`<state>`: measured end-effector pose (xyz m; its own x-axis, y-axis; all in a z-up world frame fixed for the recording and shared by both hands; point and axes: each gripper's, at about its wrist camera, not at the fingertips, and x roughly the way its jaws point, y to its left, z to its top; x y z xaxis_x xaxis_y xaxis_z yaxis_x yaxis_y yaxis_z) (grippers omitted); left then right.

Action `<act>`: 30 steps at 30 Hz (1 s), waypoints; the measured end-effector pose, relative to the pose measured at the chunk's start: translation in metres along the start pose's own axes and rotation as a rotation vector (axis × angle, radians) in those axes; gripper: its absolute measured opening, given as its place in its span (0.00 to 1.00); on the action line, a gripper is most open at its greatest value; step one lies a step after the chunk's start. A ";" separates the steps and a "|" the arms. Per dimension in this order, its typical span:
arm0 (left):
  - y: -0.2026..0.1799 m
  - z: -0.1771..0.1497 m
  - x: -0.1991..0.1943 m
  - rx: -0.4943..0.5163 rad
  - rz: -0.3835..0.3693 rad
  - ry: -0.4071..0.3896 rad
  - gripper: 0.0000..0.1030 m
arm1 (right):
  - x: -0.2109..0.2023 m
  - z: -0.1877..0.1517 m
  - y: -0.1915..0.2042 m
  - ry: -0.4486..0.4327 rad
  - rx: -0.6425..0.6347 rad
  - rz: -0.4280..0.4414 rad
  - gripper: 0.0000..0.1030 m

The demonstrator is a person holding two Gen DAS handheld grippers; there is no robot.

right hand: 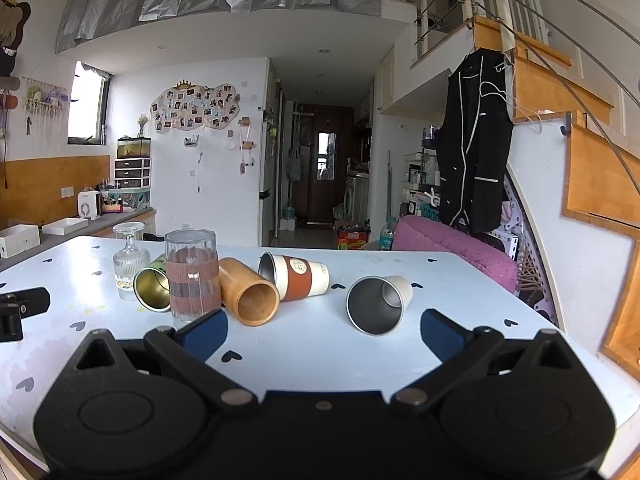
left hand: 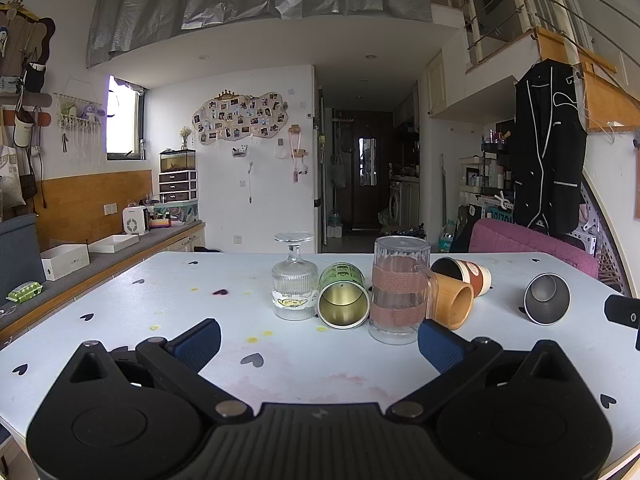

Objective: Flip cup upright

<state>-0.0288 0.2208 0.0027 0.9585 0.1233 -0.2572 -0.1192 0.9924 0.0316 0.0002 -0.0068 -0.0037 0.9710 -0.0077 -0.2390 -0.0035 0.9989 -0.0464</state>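
Observation:
Several cups sit mid-table. A green tin cup (left hand: 344,294) (right hand: 153,285), a wooden cup (left hand: 454,300) (right hand: 249,292), a white-and-orange paper cup (left hand: 466,274) (right hand: 298,278) and a steel cup (left hand: 547,298) (right hand: 378,304) lie on their sides, mouths toward me. A stemmed glass (left hand: 294,276) (right hand: 129,260) stands upside down. A glass mug with a pink band (left hand: 400,292) (right hand: 193,278) stands on the table. My left gripper (left hand: 319,340) is open and empty before the tin cup. My right gripper (right hand: 323,330) is open and empty before the steel cup.
The white table (left hand: 120,320) has heart stickers and stains. A counter with boxes (left hand: 66,260) runs along the left. A pink chair (right hand: 452,252) stands at the far right edge. The right gripper's body (left hand: 624,316) shows at the right of the left wrist view.

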 end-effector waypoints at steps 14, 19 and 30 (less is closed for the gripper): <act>-0.001 -0.001 0.002 -0.001 0.000 0.003 1.00 | 0.002 0.000 0.005 0.001 -0.003 0.002 1.00; 0.002 0.001 0.000 -0.001 -0.002 0.003 1.00 | 0.003 0.000 0.006 0.001 -0.005 0.002 1.00; 0.001 0.001 0.001 0.000 -0.002 0.004 1.00 | 0.003 0.000 0.006 0.001 -0.006 0.002 1.00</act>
<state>-0.0280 0.2216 0.0031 0.9577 0.1211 -0.2611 -0.1172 0.9926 0.0306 0.0034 -0.0004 -0.0043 0.9708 -0.0059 -0.2397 -0.0067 0.9987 -0.0515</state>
